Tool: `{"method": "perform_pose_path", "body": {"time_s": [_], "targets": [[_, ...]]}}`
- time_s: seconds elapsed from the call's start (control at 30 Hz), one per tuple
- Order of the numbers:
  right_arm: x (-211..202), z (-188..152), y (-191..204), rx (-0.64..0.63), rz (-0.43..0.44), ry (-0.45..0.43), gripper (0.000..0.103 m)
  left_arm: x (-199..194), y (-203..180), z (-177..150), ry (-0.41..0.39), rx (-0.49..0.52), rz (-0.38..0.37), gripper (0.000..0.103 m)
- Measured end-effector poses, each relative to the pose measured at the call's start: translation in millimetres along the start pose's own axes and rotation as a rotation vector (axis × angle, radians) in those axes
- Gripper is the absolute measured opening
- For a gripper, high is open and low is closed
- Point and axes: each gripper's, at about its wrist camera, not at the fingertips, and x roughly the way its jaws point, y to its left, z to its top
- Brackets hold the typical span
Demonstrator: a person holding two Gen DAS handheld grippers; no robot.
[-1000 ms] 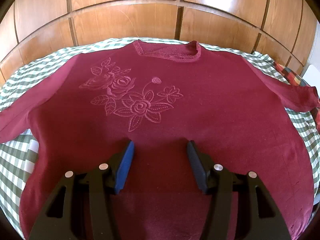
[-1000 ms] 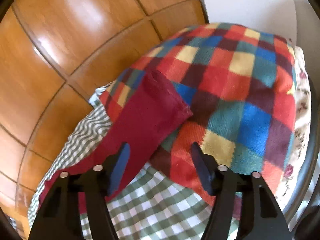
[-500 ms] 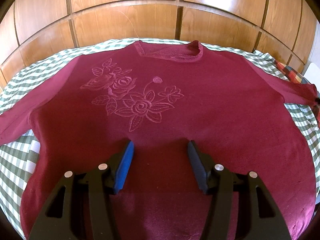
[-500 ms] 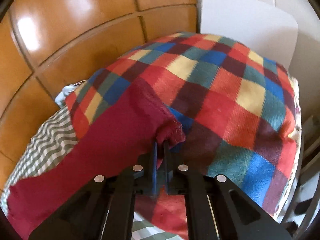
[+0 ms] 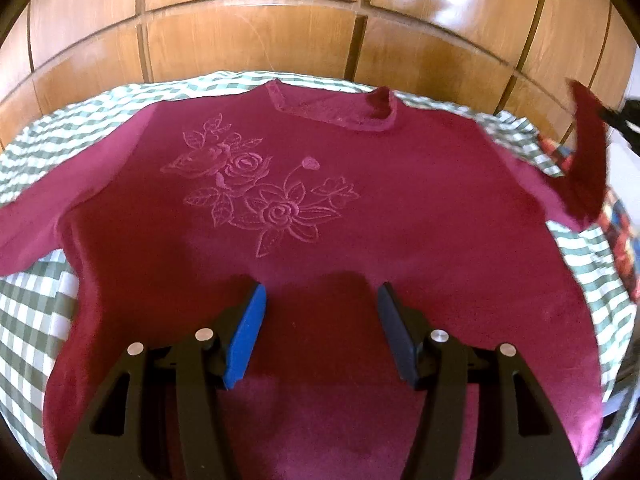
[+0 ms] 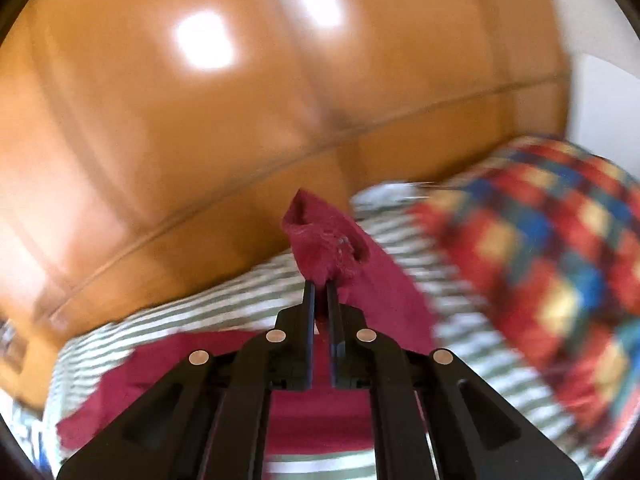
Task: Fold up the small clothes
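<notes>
A maroon sweater (image 5: 320, 240) with an embossed rose pattern lies flat, front up, on a green checked cloth (image 5: 28, 320). My left gripper (image 5: 320, 308) is open and hovers over the sweater's lower middle, holding nothing. My right gripper (image 6: 320, 284) is shut on the cuff of the sweater's right sleeve (image 6: 324, 240) and holds it lifted off the bed. In the left wrist view that sleeve (image 5: 588, 160) stands up at the far right, with the right gripper (image 5: 624, 120) barely showing at the edge.
A wooden panelled wall (image 5: 320, 32) runs behind the bed. A multicoloured checked blanket (image 6: 540, 260) lies to the right of the sweater, and its edge shows in the left wrist view (image 5: 616, 240). A white surface (image 6: 600, 92) stands at the far right.
My right gripper closed on the sleeve cuff, then lifted it up and swung left, away from the blanket. The left gripper stayed open and almost still.
</notes>
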Motion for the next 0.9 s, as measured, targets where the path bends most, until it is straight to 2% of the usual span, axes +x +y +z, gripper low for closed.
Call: {"method": "perform_pose_path", "body": {"time_s": [0.1, 0.2, 0.3, 0.37, 0.4, 0.43, 0.5, 0.53, 0.67, 0.8, 0.9], "targets": [[27.4, -18.4, 80.0, -0.086, 0.149, 0.059, 0.004, -13.3, 5.3, 1.8, -0.020, -0.014, -0.026, 0.058], [53.7, -45.6, 145.5, -0.168, 0.250, 0.133, 0.004, -23.8, 16.5, 6.4, -0.035, -0.041, -0.059, 0.058], [77.5, -75.0, 196.2, -0.231, 0.359, 0.238, 0.004, -31.7, 32.4, 13.7, -0.048, -0.088, -0.105, 0.058], [85.0, -90.3, 213.3, -0.252, 0.398, 0.285, 0.005, -33.9, 43.6, 18.7, -0.056, -0.123, -0.129, 0.058], [89.0, -94.3, 216.4, -0.248, 0.419, 0.302, 0.011, -34.0, 47.6, 20.8, -0.058, -0.135, -0.137, 0.058], [88.8, -95.6, 216.3, -0.238, 0.436, 0.305, 0.016, -33.0, 53.4, 24.0, -0.059, -0.151, -0.143, 0.058], [80.1, -94.7, 206.9, -0.212, 0.441, 0.277, 0.043, -30.3, 59.0, 27.9, -0.058, -0.164, -0.150, 0.057], [73.9, -94.1, 199.0, -0.194, 0.436, 0.262, 0.048, -27.2, 62.4, 30.4, -0.056, -0.171, -0.154, 0.057], [52.9, -95.2, 151.4, -0.140, 0.380, 0.224, 0.050, -16.8, 69.3, 38.8, -0.048, -0.190, -0.159, 0.056], [28.2, -110.3, 75.2, -0.089, 0.224, 0.199, 0.050, -0.7, 74.4, 54.7, -0.038, -0.212, -0.162, 0.056], [14.7, -126.9, 20.4, -0.033, 0.098, 0.210, 0.050, 11.3, 74.1, 65.4, -0.022, -0.213, -0.161, 0.056]]}}
